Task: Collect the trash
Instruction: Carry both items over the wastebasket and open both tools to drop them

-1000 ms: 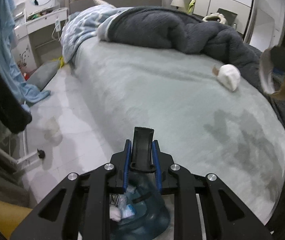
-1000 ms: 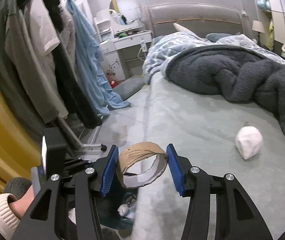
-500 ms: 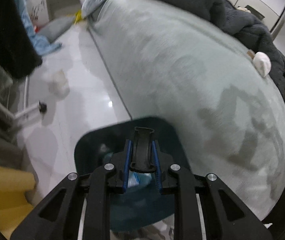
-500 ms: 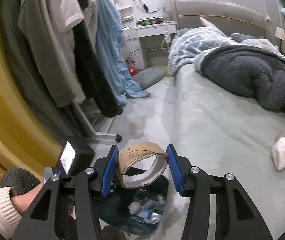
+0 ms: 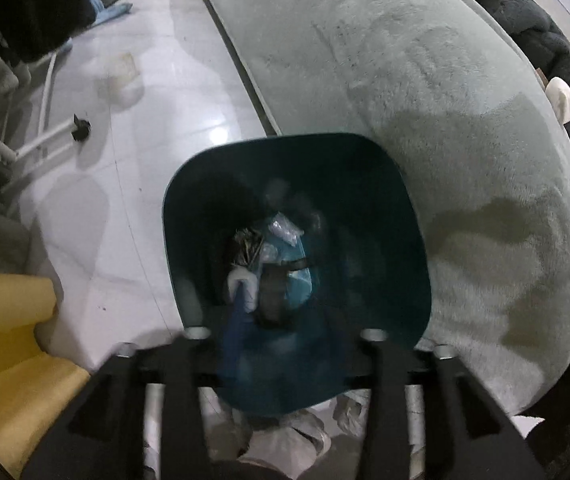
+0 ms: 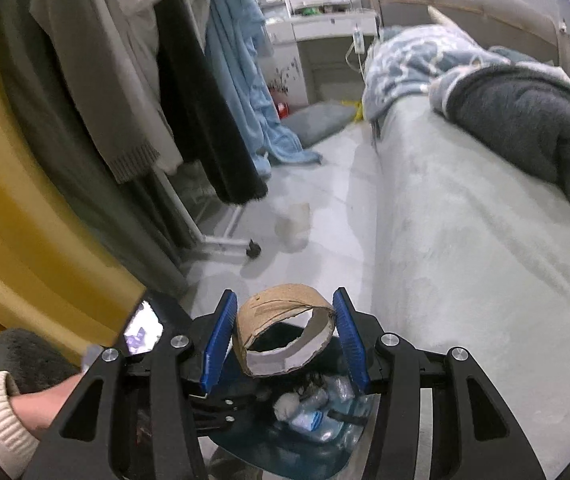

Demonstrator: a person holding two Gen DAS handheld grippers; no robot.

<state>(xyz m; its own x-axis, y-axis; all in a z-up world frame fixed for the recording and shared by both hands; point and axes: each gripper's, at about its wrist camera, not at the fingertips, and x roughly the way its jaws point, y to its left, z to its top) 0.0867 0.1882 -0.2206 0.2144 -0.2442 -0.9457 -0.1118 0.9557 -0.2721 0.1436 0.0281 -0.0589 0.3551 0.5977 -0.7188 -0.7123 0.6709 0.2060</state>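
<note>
**Both grippers over the teal bin, cardboard ring still in your right**

Your left gripper [image 5: 285, 312] points steeply down into the dark teal trash bin [image 5: 409, 240], a smooth plastic tub with a rounded-square mouth standing on the pale glossy floor [image 5: 157, 92] hard against the bed [image 5: 425, 80]. Its jaws are opening, the blue pads [image 5: 235, 328] smeared by blur, and a dark curved strip [image 5: 273, 292] hangs between them; whether the pads touch it you cannot tell. At the bottom of the bin lie a crumpled white wad [image 5: 241, 280] and clear crinkled plastic packets [image 5: 285, 232].

Your right gripper [image 6: 285, 332] is clamped on a squashed cardboard tape ring [image 6: 281, 312], brown outside and white on its inner face, flattened into an oval between the ribbed blue pads [image 6: 219, 340]. The ring sits directly above the bin's [image 6: 285, 452] open mouth.

Farther right, on the bed's short grey-green plush cover, a white balled tissue [image 5: 561, 98] rests just beside the dark fuzzy blanket [image 5: 533, 12], well apart from both grippers.
</note>
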